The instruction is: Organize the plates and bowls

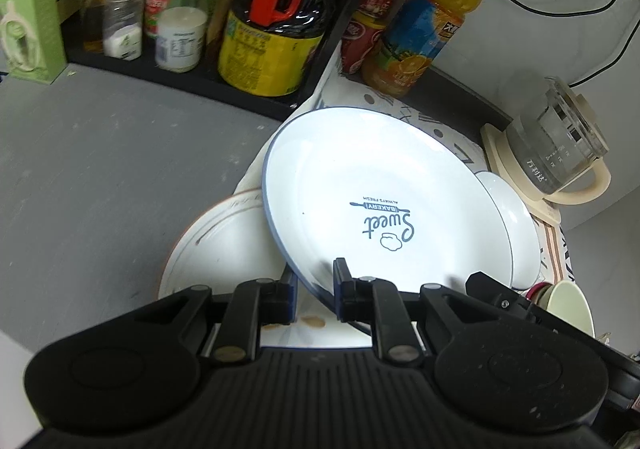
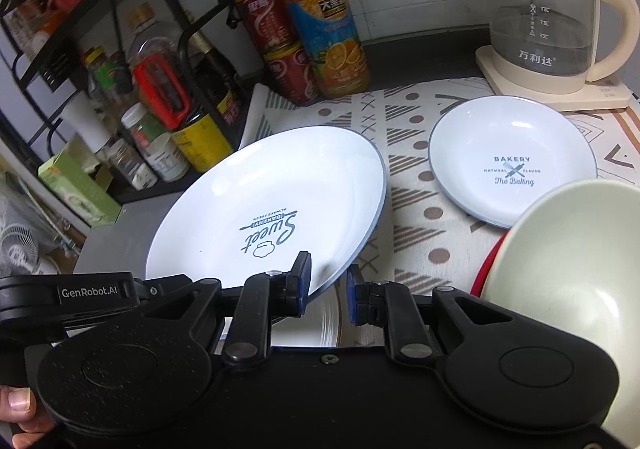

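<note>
A large white plate with a blue rim and "Sweet Bakery" print (image 1: 372, 189) (image 2: 272, 209) is lifted and tilted. My left gripper (image 1: 316, 289) and my right gripper (image 2: 328, 289) each straddle its near rim, jaws narrowly apart around the edge. Under it lies a white plate with an orange-brown rim (image 1: 216, 249). A smaller white "Bakery" plate (image 2: 512, 161) (image 1: 508, 225) lies flat on the patterned mat. A pale green bowl (image 2: 568, 261) (image 1: 568, 305) sits at the right over something red.
A black rack (image 1: 192, 69) holds bottles and jars, including a soy-sauce jug (image 1: 276, 21). An orange juice bottle (image 2: 320, 13), red cans (image 2: 280, 49), a glass kettle (image 2: 548, 21) and a green box (image 1: 28, 13) stand around. Grey counter (image 1: 100, 169) lies to the left.
</note>
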A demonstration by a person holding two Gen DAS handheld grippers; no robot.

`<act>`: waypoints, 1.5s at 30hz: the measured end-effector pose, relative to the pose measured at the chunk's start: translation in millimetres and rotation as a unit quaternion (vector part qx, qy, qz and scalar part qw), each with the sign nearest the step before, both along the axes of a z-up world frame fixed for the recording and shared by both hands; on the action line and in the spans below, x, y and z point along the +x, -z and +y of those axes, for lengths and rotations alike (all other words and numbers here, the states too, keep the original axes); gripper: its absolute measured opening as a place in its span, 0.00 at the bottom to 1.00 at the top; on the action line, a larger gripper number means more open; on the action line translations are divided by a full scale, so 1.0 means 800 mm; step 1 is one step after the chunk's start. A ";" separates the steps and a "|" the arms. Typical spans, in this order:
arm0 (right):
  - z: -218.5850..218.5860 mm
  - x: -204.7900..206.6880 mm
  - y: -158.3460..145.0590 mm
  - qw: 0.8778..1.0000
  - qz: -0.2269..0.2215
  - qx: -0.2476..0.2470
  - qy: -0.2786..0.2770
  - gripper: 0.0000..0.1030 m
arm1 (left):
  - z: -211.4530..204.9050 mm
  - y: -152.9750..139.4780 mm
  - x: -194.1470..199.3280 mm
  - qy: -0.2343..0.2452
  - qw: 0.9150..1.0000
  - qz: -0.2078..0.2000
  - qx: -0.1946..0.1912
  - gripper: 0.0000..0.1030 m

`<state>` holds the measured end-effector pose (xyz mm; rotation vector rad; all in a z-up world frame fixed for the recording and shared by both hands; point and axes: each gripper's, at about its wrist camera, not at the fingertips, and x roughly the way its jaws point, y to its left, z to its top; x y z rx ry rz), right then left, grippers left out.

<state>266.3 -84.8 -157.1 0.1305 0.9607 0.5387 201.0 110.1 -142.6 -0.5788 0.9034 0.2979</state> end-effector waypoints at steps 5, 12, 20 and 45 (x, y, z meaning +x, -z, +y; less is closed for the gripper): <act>0.002 -0.013 0.003 1.000 -0.006 -0.005 -0.025 0.16 | -0.006 0.002 -0.021 -0.016 1.000 0.003 0.013 0.16; -0.001 -0.016 0.014 1.000 0.001 -0.012 -0.029 0.16 | -0.011 0.008 -0.033 -0.027 0.999 0.002 0.019 0.15; -0.005 -0.022 0.018 0.999 0.003 -0.019 -0.029 0.15 | -0.019 0.015 -0.044 -0.032 0.999 0.010 0.007 0.15; -0.001 -0.058 0.017 0.997 -0.012 -0.051 -0.062 0.14 | -0.029 0.037 -0.098 -0.062 0.997 0.011 -0.050 0.17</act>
